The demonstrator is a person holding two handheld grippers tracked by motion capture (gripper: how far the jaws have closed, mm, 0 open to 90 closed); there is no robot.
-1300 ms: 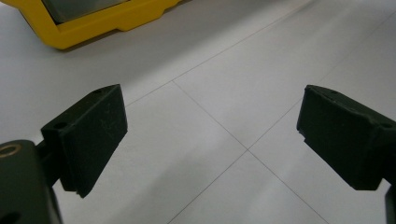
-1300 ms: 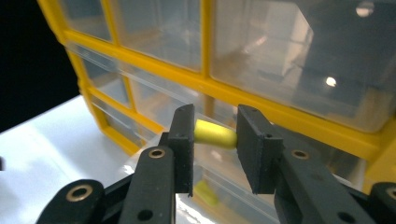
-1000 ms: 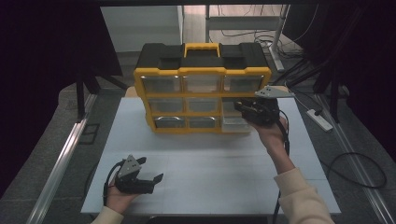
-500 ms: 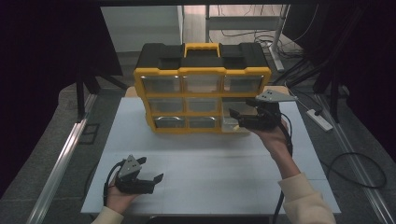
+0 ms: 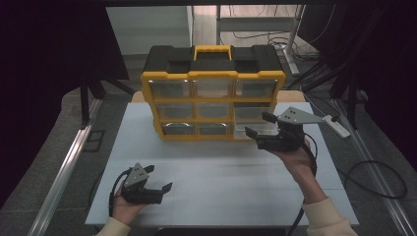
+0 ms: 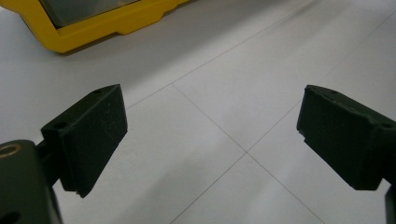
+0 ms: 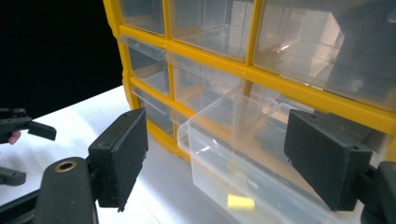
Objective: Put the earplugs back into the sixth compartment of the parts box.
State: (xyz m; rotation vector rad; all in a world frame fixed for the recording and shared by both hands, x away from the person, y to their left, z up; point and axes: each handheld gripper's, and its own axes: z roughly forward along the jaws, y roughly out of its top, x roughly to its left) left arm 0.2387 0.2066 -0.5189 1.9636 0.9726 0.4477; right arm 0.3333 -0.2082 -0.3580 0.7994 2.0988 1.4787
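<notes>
Before the pulled-out drawer, right claw just opened.

Even overhead light brightens the white table, the surroundings fall dark, and both close views blur softly.

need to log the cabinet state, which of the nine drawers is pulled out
The bottom-right drawer of the yellow organizer, in front of the right gripper: it juts out over the table; the other eight sit flush.
</notes>
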